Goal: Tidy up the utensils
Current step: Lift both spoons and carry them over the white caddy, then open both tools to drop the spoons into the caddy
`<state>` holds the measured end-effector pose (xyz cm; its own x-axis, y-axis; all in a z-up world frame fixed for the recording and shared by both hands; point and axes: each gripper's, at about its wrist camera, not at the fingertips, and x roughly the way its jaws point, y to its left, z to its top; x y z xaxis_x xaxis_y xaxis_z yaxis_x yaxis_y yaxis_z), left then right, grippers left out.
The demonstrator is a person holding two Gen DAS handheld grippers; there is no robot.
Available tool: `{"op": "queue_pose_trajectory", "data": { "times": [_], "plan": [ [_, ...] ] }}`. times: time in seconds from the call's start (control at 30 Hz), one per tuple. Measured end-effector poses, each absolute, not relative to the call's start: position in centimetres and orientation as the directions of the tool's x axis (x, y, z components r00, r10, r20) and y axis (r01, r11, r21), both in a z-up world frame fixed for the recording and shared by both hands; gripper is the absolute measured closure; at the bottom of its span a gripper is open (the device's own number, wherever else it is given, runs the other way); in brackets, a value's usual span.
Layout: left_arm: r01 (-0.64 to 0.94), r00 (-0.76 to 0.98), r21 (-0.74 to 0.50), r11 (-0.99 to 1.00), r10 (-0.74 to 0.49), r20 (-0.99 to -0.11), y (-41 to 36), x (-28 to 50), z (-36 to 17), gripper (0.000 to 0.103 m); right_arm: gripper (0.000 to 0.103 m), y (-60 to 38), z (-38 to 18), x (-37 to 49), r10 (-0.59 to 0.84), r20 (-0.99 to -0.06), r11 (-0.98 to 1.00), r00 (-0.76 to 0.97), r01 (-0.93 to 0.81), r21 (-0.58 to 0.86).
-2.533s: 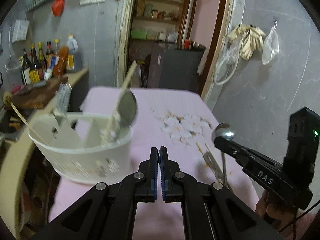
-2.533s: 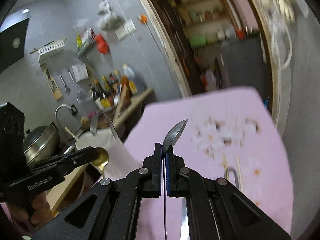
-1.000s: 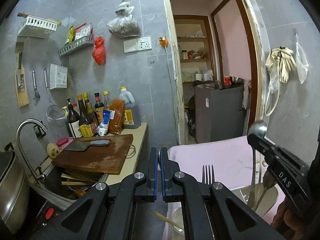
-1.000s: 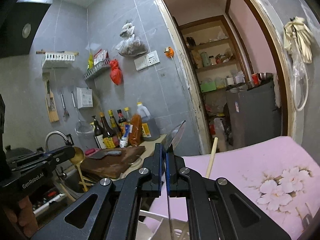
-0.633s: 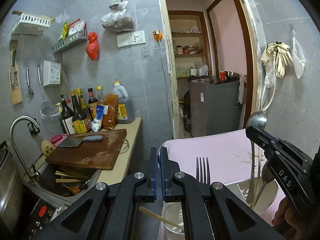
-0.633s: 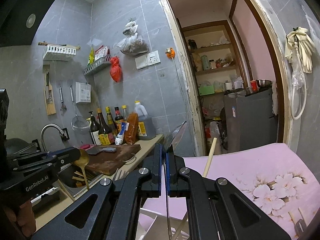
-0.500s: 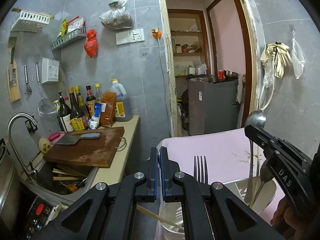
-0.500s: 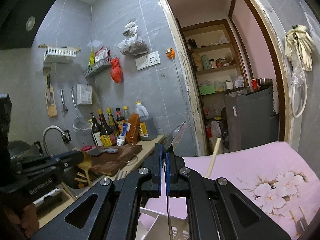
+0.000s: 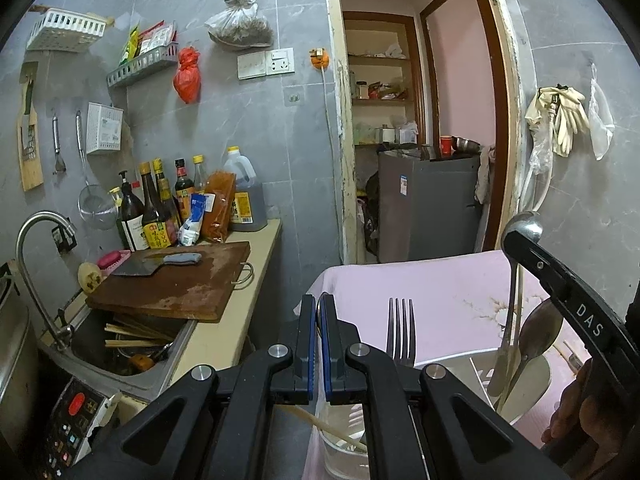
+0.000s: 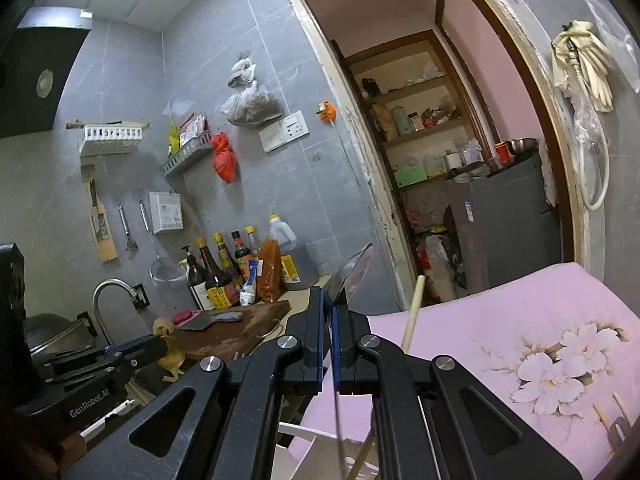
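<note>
My right gripper [image 10: 328,312] is shut on a steel spoon [image 10: 352,270], bowl up; it also shows at the right of the left wrist view [image 9: 520,236], holding the spoon [image 9: 524,222] upright over the white utensil holder [image 9: 528,368]. A fork [image 9: 401,330], another spoon [image 9: 538,334] and a wooden stick [image 9: 320,426] stand in the holder. My left gripper [image 9: 318,322] is shut on a gold spoon, seen in the right wrist view [image 10: 170,346] at the left gripper's tips [image 10: 154,346].
The holder sits on a pink flowered table [image 10: 520,340]. To the left are a counter with a wooden cutting board and cleaver [image 9: 172,276], bottles [image 9: 160,216] and a sink with a tap [image 9: 36,272]. A doorway and grey fridge [image 9: 428,204] lie behind.
Both grippers have lifted from the table and tilted up toward the wall. The right gripper carried its spoon over the holder. In the last half second both views barely shifted.
</note>
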<state>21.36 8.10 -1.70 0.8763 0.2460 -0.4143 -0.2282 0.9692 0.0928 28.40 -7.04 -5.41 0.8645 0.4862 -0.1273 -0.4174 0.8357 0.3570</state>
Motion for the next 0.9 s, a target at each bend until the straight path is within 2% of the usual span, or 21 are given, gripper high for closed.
{"op": "queue_pose_trajectory", "data": {
  "times": [0.23,0.33,0.43,0.5,0.57,0.67,0.73,0.8,0.9],
  "plan": [
    [-0.228,0.871,0.09,0.97,0.244,-0.426,7.9,21.2,-1.9,0.099,0.099,-7.1,-5.5,27.8,0.488,-0.173,0.848,0.856,-0.416,0.329],
    [-0.217,0.87,0.05,0.975,0.216,-0.442,8.2,21.1,-2.0,0.097,0.096,-7.2,-5.3,27.7,0.492,-0.203,0.852,0.846,-0.42,0.314],
    [-0.194,0.877,-0.03,0.981,0.159,-0.454,8.7,20.9,-1.9,0.097,0.085,-7.5,-5.1,27.4,0.5,-0.217,0.849,0.839,-0.424,0.316],
    [-0.18,0.879,-0.081,0.98,0.123,-0.461,9.0,20.9,-1.9,0.095,0.073,-7.8,-4.9,26.9,0.5,-0.214,0.848,0.839,-0.424,0.319],
    [-0.169,0.88,-0.123,0.978,0.094,-0.465,9.3,20.8,-1.8,0.08,0.07,-8.3,-4.5,26.5,0.495,-0.209,0.85,0.843,-0.421,0.316],
    [-0.163,0.888,-0.181,0.97,0.064,-0.455,9.7,20.4,-1.7,0.064,0.067,-9.1,-3.7,25.9,0.481,-0.199,0.857,0.854,-0.409,0.313],
    [-0.163,0.889,-0.19,0.968,0.06,-0.454,9.6,20.3,-1.5,0.059,0.059,-9.9,-3.2,25.5,0.467,-0.192,0.863,0.863,-0.398,0.31],
    [-0.162,0.89,-0.187,0.969,0.061,-0.452,9.6,20.2,-1.4,0.053,0.046,-10.9,-2.5,25.0,0.447,-0.185,0.873,0.875,-0.381,0.305],
    [-0.16,0.898,-0.165,0.973,0.075,-0.433,8.6,19.7,-0.9,0.039,0.033,-12.3,-1.4,24.5,0.421,-0.181,0.888,0.889,-0.363,0.281]
  ]
}}
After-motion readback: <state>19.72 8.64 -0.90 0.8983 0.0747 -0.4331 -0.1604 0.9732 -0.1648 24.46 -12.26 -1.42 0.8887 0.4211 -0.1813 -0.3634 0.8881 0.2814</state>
